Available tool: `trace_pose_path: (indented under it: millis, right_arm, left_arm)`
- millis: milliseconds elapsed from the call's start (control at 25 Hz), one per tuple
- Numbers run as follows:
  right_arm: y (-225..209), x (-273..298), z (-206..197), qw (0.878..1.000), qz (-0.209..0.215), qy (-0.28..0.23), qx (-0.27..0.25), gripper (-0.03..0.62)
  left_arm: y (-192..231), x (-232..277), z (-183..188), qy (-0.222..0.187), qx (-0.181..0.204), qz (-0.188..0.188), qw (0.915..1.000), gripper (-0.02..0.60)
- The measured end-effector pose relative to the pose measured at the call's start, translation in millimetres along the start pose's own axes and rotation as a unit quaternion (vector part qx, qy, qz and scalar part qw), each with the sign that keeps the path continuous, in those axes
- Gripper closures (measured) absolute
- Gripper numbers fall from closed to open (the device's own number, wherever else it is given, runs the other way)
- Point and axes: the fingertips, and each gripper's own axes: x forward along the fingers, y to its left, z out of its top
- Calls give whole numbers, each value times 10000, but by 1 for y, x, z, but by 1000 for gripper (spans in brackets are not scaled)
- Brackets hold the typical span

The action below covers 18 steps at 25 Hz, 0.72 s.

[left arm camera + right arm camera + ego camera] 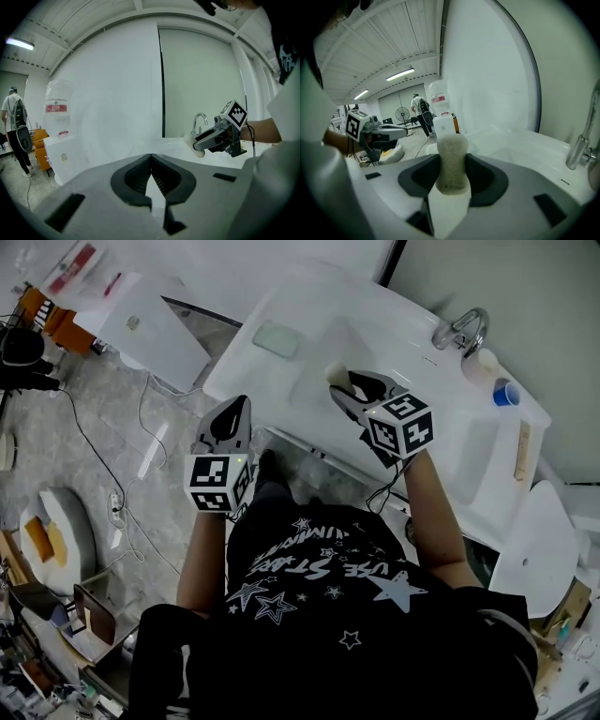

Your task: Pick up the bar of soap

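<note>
Cream-coloured and matt, the bar of soap (451, 161) stands on end between the right gripper (343, 387) jaws, which are closed partway onto its two flat faces. It is clear of any surface, held above the basin of the sink (375, 324), between the front edge and the tap (461, 331). The likeliest trouble is the bar squirting out. Its top is rounded and its sides bulge a little, so a harder squeeze or a quick swing could push it forward out of the dark ribbed pads, and it would probably drop into the glossy white basin. Any wetness on it would make this worse, though its surface looks dry and finely grainy. The left gripper (151, 157) has its jaws pressed together on nothing and hangs off the sink's left front corner, over the mottled grey floor (103, 418). A blue cup (505, 394) sits at the back right corner.
</note>
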Motion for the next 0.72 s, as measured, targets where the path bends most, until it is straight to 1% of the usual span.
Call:
trace_pose_path:
  millis: [120, 280, 480, 720]
  right_arm:
    - [7, -11, -11, 10000, 16, 3, 4, 413]
    - [9, -27, -24, 9999, -73, -21, -150, 413]
    - [10, -41, -37, 9997, -118, -32, -214, 413]
    - [17, -57, -52, 9997, -179, 2, -165, 413]
  left_arm:
    - [-12, -10, -4, 7, -17, 17, 10000, 572]
    - [-26, -24, -6, -86, -236, 44, 9997, 572]
    - [-42, -41, -7, -118, -293, 86, 9995, 572]
    - [-51, -64, -16, -115, -442, 120, 9989, 572]
